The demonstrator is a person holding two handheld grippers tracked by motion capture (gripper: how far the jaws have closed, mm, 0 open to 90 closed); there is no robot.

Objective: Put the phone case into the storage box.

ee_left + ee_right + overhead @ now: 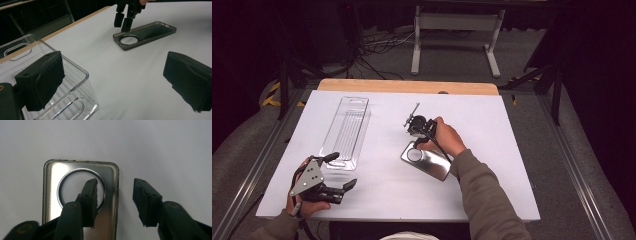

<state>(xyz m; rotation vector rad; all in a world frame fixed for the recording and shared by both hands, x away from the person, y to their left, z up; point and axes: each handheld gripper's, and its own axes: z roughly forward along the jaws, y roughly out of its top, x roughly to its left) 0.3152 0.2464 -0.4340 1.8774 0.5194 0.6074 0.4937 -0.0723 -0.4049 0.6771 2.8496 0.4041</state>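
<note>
While the left tool [343, 190] rests near the front edge of the white surface [377, 192] with jaws apart, the clear plastic tray [346, 131] lies just beyond it; farther right, the right tool [114, 195], jaws spread, straddles one edge of the phone case [427, 160].

1. This is looking like a lab or recording studio rather than a home: black curtains [242, 55] are hanging around the whole space.
2. Loose cables [382, 45] are trailing over grey carpet [452, 65].
3. A white sheet is covering the wooden worktop [407, 86], and what are probably metal rails [247, 185] are running along its sides.
4. A white frame stand [457, 30] is standing behind.
</note>
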